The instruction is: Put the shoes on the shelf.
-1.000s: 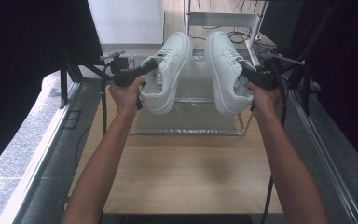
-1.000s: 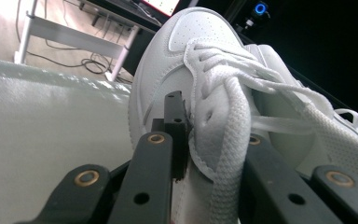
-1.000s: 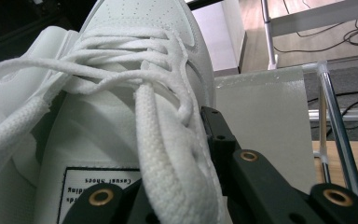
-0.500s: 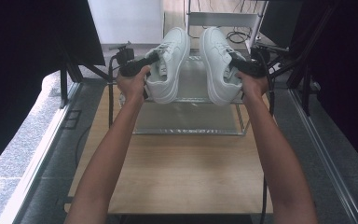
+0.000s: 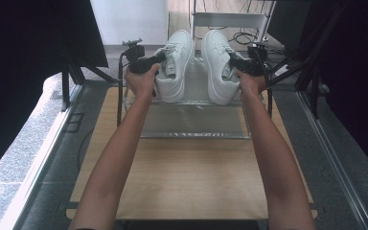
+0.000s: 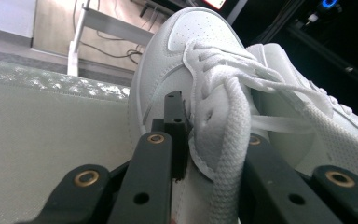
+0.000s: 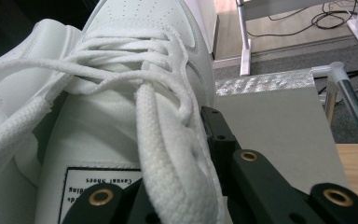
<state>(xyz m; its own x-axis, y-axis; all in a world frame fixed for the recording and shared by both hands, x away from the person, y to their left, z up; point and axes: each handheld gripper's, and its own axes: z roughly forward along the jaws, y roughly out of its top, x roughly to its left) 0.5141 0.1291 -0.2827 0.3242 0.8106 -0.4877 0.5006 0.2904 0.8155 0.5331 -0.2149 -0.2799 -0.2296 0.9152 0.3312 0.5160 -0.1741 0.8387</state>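
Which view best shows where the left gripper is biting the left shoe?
The left gripper view: the left gripper clamps the left shoe by its laced side wall. The high view shows that shoe held tilted over the rack; the right gripper view catches its edge.

Daylight is falling on a wooden worktop (image 5: 191, 177) flanked by grey floor (image 5: 21, 158), with a white metal stand (image 5: 230, 19) and loose cables (image 5: 244, 36) standing behind.
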